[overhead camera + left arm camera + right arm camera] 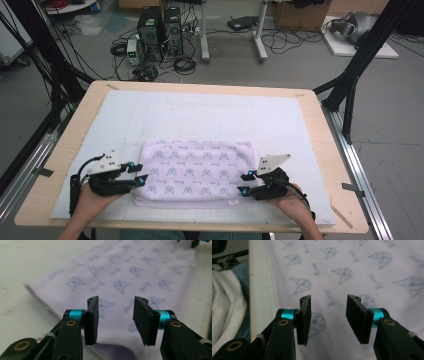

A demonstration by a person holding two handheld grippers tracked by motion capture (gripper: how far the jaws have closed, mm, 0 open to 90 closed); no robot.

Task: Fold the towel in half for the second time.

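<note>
Currently, the folded lilac towel [196,172] is laid near the white mat's [215,117] near edge. The left gripper [140,173] and right gripper [245,183] are held unclenched at its ends, nothing grasped. The print is blurred in both gripper views.

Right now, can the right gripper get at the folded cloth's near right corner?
Probably yes. The right gripper sits at the cloth's right end with its jaws apart, nothing held between them, and the right gripper view shows bare cloth just ahead. Nothing lies in the way on the mat.
</note>
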